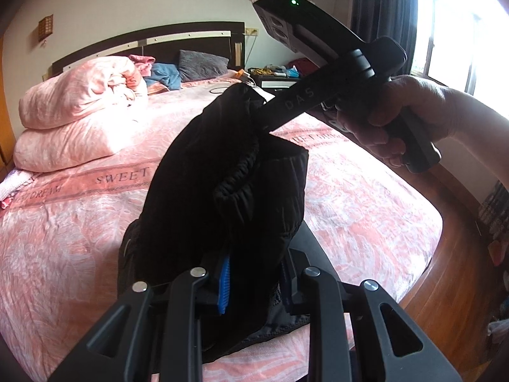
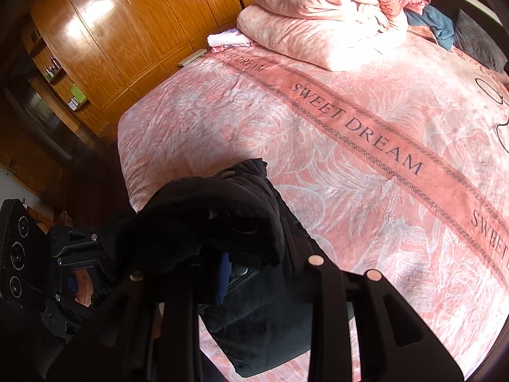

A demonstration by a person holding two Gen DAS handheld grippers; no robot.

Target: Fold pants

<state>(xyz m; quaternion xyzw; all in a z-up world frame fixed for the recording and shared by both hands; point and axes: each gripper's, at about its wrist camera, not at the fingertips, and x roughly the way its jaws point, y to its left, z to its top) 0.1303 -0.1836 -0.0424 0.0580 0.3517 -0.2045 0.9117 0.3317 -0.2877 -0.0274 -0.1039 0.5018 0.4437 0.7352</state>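
Black pants (image 1: 222,191) hang bunched in the air above the pink bed (image 1: 79,238). My left gripper (image 1: 251,283) is shut on their near edge; a blue pad shows beside the cloth. My right gripper (image 1: 257,108) comes in from the upper right and is shut on the ribbed waistband at the far end. In the right wrist view the pants (image 2: 241,222) drape over my right gripper (image 2: 232,273), with the left gripper (image 2: 73,267) at the lower left. The lower part of the pants hangs down towards the bedspread.
A folded pink duvet (image 1: 82,114) and pillows lie at the head of the bed. A wooden wardrobe (image 2: 127,31) stands beside the bed. A nightstand (image 1: 280,79) and window are on the far right. The bedspread (image 2: 350,159) reads "SWEET DREAM".
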